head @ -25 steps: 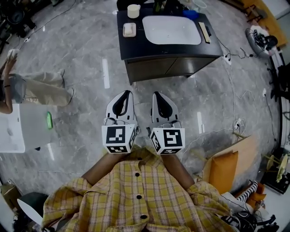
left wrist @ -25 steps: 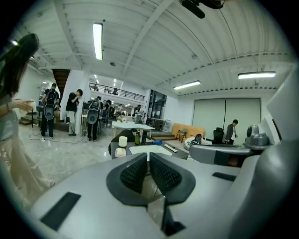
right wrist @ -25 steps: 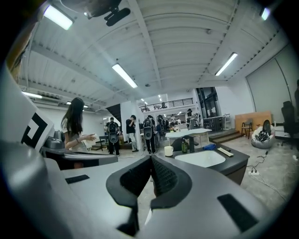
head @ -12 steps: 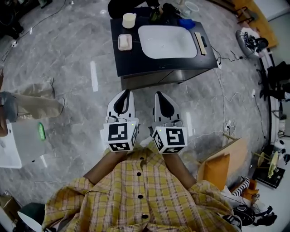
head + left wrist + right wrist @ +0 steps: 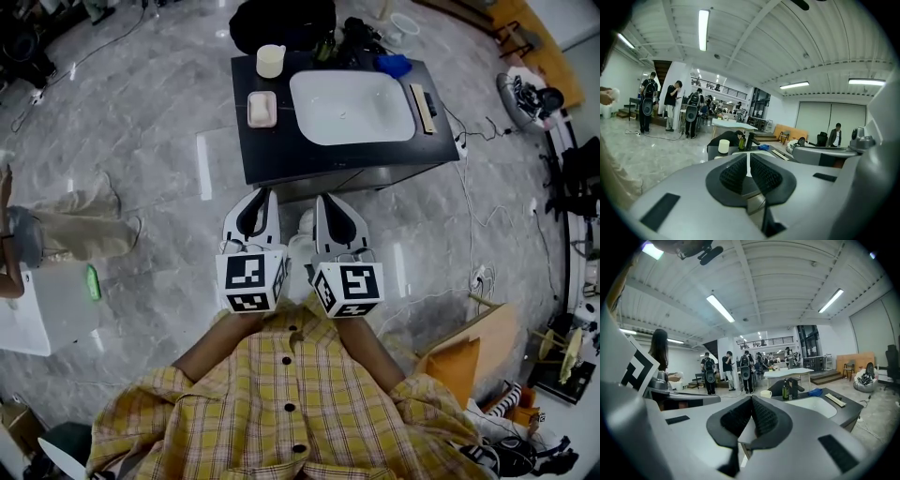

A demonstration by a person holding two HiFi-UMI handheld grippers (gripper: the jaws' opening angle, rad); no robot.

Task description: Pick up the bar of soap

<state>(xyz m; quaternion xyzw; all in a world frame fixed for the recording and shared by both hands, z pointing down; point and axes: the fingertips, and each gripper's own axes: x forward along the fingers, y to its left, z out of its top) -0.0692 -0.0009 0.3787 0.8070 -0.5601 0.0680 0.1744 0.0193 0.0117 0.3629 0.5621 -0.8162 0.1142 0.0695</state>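
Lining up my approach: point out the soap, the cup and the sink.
soap [image 5: 262, 108], head view, middle of its top.
cup [image 5: 270, 61], head view, middle of its body.
sink [image 5: 352, 106], head view, bare floor of the basin.

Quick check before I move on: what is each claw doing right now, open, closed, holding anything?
Left claw: closed, nothing in it.
Right claw: closed, nothing in it.
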